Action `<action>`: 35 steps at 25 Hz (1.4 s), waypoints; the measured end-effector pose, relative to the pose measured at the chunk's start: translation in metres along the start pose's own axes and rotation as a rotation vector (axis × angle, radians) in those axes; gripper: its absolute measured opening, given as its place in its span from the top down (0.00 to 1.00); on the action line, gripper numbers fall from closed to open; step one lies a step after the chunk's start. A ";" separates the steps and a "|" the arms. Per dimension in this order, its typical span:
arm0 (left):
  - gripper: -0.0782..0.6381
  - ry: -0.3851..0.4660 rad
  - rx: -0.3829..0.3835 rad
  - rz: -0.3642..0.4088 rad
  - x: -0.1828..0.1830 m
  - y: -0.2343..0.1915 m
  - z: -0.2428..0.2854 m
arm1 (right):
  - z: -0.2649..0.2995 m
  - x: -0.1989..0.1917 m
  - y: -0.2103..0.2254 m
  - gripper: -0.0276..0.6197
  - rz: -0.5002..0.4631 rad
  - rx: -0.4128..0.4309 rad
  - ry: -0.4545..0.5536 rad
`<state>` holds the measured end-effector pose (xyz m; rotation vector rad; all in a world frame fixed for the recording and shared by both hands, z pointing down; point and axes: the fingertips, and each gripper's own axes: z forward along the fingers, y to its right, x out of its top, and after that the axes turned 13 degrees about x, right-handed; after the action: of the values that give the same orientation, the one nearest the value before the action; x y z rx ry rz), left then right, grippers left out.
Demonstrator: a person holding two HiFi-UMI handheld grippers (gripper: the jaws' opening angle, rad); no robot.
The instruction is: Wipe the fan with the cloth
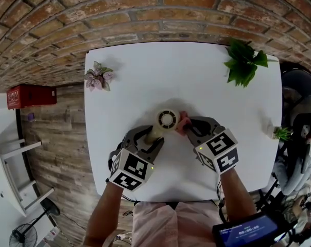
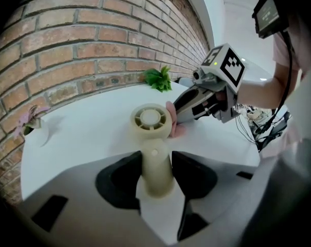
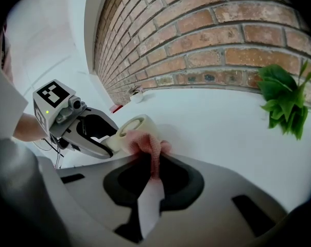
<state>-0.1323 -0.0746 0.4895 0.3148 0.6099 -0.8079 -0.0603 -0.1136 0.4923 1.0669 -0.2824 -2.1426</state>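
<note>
Left gripper view: the left gripper, jaws half apart, clamps the handle of a small cream plastic fan at the middle of the white square table. The right gripper, jaws nearly together, pinches a crumpled pink cloth, apparently touching the fan's round head

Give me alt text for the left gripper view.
The left gripper clamps the handle of a cream handheld fan while the right gripper presses a pink cloth against the fan's head, over a white table beside a brick wall.
</note>
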 end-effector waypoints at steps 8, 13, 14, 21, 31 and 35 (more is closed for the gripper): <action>0.62 -0.040 -0.079 0.113 -0.012 0.010 -0.008 | -0.002 -0.002 0.002 0.89 -0.009 -0.018 -0.007; 0.62 -0.082 -0.138 0.211 -0.016 0.020 -0.011 | -0.005 -0.003 0.003 0.89 -0.013 -0.025 -0.007; 0.62 -0.090 -0.148 0.230 -0.017 0.021 -0.012 | -0.005 -0.003 0.003 0.89 -0.013 -0.026 -0.006; 0.62 -0.128 -0.178 0.317 -0.019 0.028 -0.012 | -0.008 -0.006 0.003 0.89 -0.016 -0.026 0.006; 0.62 -0.187 -0.235 0.602 -0.025 0.040 -0.013 | -0.013 -0.014 -0.004 0.89 -0.045 -0.020 -0.018; 0.63 -0.191 -0.262 0.818 -0.025 0.054 -0.013 | -0.025 -0.009 -0.008 0.89 -0.066 -0.017 0.004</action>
<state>-0.1099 -0.0181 0.4970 0.2137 0.3479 0.0322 -0.0413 -0.0991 0.4782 1.0846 -0.2301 -2.1978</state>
